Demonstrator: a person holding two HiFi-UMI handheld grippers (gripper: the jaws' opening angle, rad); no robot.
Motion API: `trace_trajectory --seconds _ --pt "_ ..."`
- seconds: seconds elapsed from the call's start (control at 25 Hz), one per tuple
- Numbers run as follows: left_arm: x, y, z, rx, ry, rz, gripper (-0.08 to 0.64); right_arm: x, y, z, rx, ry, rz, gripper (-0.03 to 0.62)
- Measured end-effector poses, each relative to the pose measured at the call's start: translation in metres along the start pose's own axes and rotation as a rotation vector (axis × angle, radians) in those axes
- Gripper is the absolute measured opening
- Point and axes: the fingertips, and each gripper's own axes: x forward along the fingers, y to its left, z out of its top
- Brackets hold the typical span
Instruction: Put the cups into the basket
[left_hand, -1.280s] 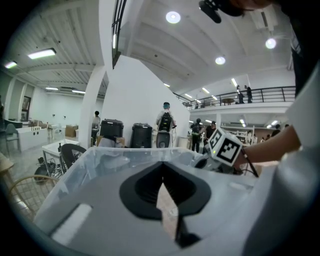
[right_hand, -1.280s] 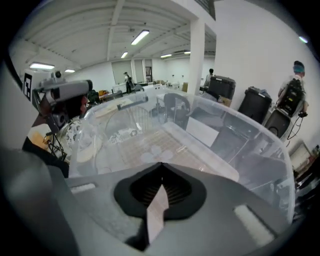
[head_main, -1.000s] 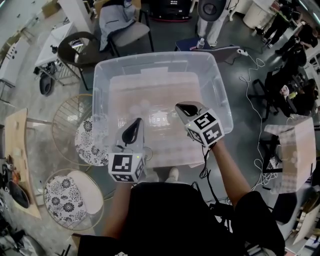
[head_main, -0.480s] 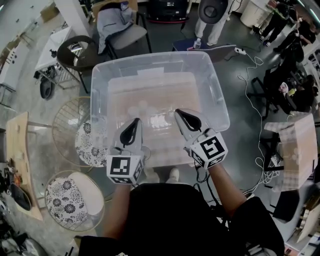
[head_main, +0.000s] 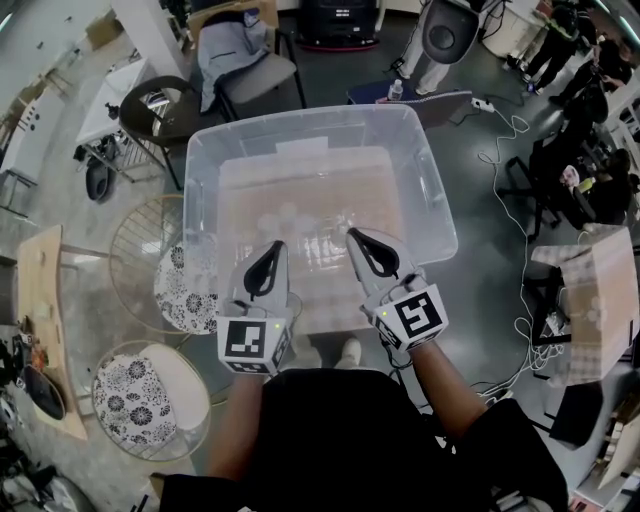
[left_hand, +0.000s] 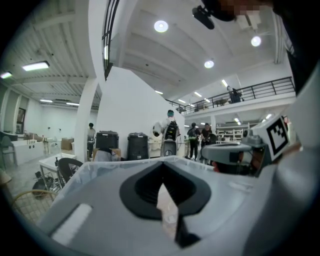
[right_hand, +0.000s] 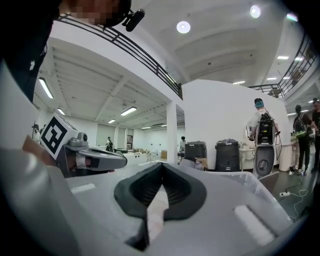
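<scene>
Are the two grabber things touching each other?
Apart. The head view shows the left gripper and the right gripper side by side, with the clear bin visible between them.

1. The person wears a black top (head_main: 340, 440) with short sleeves.
2. One pale shoe (head_main: 347, 350) shows just past the top's front edge.
3. The left gripper (head_main: 276, 245) has a smooth light-grey shell that narrows to a point. A black teardrop-shaped lining, finely ribbed, frames its jaws.
4. The right gripper (head_main: 351, 233) has the same grey shell and black lining.
5. The left marker cube (head_main: 250, 342) is white with bold black square markers and a tiny green light.
6. The right marker cube (head_main: 415, 318) looks alike.
7. A thin dark cable (head_main: 396, 360) hangs under the right gripper.
</scene>
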Motion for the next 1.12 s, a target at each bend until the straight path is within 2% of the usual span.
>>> trace_trajectory --seconds 0.16,0.32,0.72,1.12 --pt "-0.003 -0.015 0.0 0.064 0.01 -0.026 0.008 -0.005 0.005 -0.006 -0.004 0.014 0.018 0.002" --pt "-0.013 -0.019 0.009 -0.001 -0.044 -0.018 0.008 -0.014 0.009 -0.008 0.008 0.016 0.034 0.002" --pt "-0.043 -0.033 0.006 -0.024 -0.06 0.054 0.008 -0.035 0.022 -0.004 -0.009 0.005 0.1 0.003" --pt "-0.084 -0.039 -0.006 -0.038 -0.051 0.167 0.008 -0.042 0.058 -0.009 -0.024 -0.004 0.26 0.003"
